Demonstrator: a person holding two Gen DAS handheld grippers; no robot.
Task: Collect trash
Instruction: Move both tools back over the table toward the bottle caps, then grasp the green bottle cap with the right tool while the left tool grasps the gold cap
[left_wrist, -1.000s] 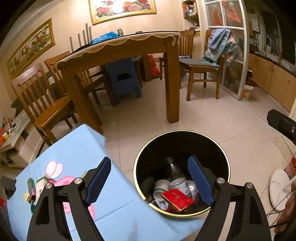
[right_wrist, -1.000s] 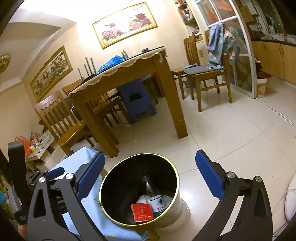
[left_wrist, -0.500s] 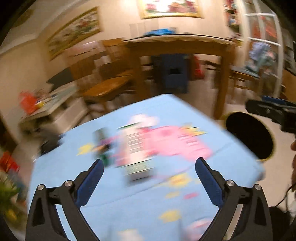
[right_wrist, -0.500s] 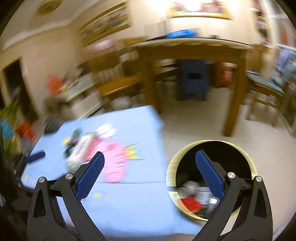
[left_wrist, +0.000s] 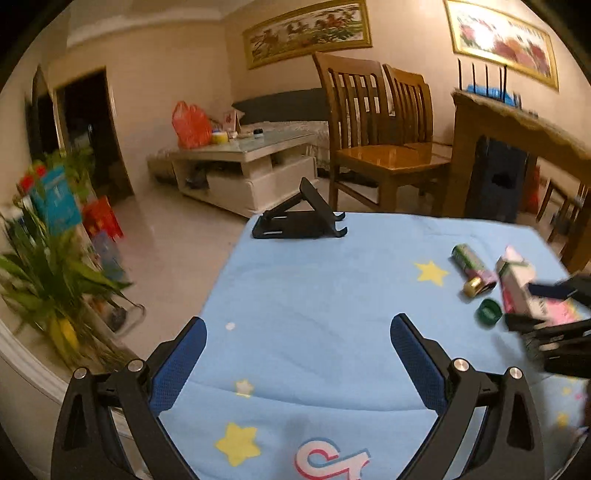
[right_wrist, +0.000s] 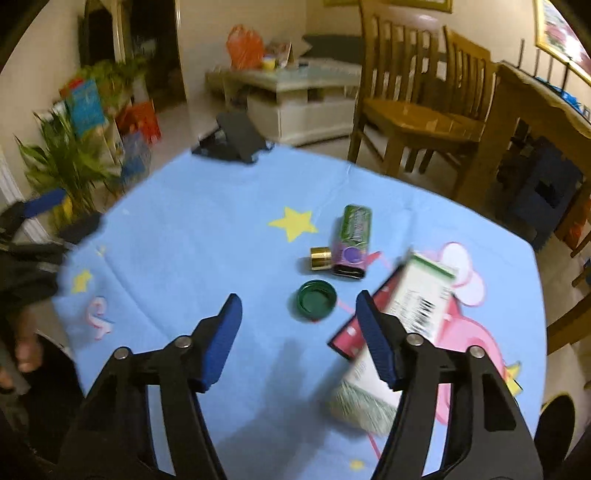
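On the blue cloth-covered table (right_wrist: 207, 221) lie a green and purple tin (right_wrist: 352, 236), a gold cap (right_wrist: 320, 257), a green lid (right_wrist: 317, 298) and a white carton (right_wrist: 413, 317). My right gripper (right_wrist: 299, 314) is open, low over the cloth, with the green lid between and just ahead of its fingertips and the carton beside its right finger. My left gripper (left_wrist: 299, 336) is open and empty over bare cloth at the table's left part. The left wrist view shows the tin (left_wrist: 471, 262), the green lid (left_wrist: 489, 312), the carton (left_wrist: 521, 288) and the right gripper (left_wrist: 546, 306) at far right.
A black phone stand (left_wrist: 299, 218) sits at the table's far edge. Wooden chairs (left_wrist: 384, 140) and a dining table (left_wrist: 517, 125) stand behind, a white coffee table (left_wrist: 240, 166) further back, plants (left_wrist: 51, 266) at left. A dark bin rim (right_wrist: 554, 424) shows at lower right.
Both grippers swung away from the black trash bin to the left over the blue table. The right one now hovers by the green lid and carton.
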